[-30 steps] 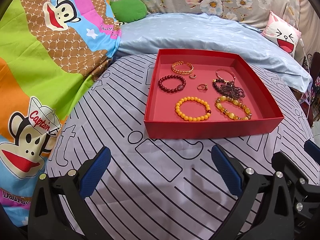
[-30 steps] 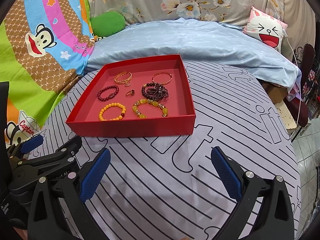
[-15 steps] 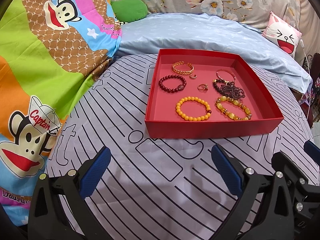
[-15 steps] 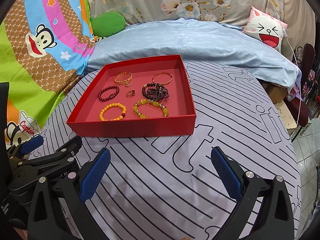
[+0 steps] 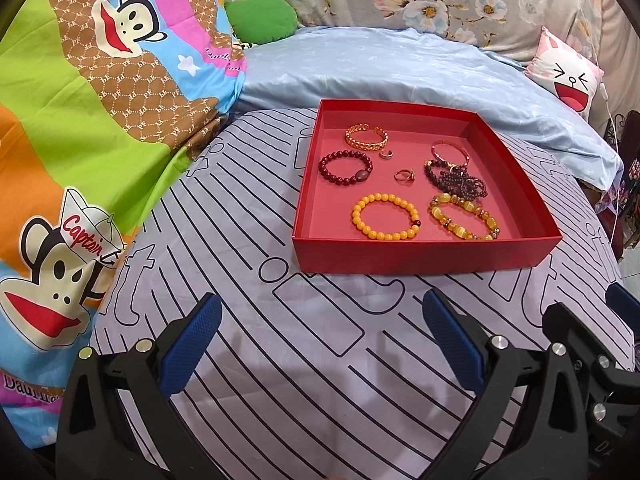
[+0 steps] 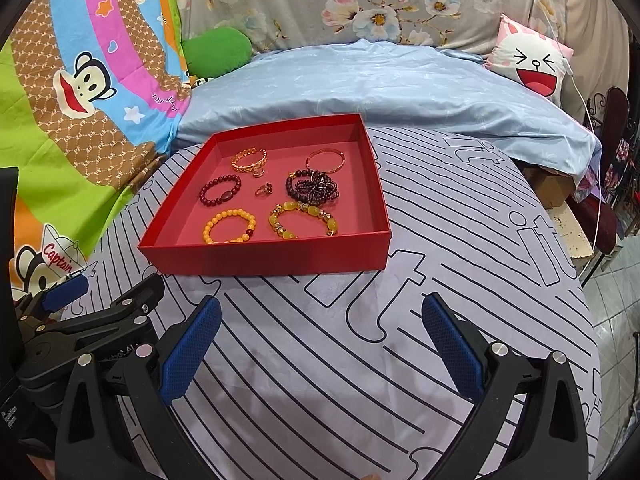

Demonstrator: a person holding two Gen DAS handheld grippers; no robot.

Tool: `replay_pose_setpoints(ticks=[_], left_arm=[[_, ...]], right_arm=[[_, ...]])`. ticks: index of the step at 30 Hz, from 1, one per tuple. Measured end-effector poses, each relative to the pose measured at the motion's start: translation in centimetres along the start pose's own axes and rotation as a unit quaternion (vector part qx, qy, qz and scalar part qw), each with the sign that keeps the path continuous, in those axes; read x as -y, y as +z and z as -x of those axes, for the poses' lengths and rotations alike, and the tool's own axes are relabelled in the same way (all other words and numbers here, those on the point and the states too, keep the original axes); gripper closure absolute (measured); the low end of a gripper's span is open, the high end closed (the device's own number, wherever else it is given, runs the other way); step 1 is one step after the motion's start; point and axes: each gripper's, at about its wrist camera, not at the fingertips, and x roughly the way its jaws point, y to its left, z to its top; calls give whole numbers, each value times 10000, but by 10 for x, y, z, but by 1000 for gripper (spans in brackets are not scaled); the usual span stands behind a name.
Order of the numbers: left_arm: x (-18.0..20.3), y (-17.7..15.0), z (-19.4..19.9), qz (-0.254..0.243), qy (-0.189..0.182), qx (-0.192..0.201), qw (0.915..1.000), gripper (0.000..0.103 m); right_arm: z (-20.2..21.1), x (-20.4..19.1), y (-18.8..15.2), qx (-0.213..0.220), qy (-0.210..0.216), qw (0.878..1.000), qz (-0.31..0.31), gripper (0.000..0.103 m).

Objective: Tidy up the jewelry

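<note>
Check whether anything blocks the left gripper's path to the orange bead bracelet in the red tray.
Only the red tray's near wall lies between the open left gripper and the orange bead bracelet; the striped cloth in between is bare. Reaching over the wall looks feasible.

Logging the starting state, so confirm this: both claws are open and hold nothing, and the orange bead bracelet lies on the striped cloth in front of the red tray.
One thing is wrong: the orange bead bracelet lies inside the red tray, near its front wall, not on the striped cloth, as the left wrist view shows. The left claw and right claw are indeed open and hold nothing.
</note>
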Motion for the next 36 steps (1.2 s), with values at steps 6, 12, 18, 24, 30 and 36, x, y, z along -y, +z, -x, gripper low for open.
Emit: replay_pose_setpoints(ticks=[6, 12, 18, 24, 30, 36], left_arm=[[3, 1, -3, -81, -104, -85, 9999, 7], [6, 1, -7, -163, -283, -39, 9995, 7], [8, 1, -8, -209, 16, -26, 9998, 7], [5, -1, -5, -103, 99, 19, 9999, 7], [4, -2, -3, -76, 99, 10, 9999, 7], [3, -1, -3, -76, 94, 10, 9999, 7]], right_arm=[[0, 0, 0, -4, 8, 10000, -7, 6], [0, 3, 1, -2, 17, 10000, -28, 6], [-3, 3, 0, -31, 3, 10000, -26, 6], [-2, 1, -1, -26, -5, 10000, -15, 6], [-2, -1, -1, -7, -7, 10000, 11, 6], [-1, -1, -1, -2, -5, 10000, 9, 6]])
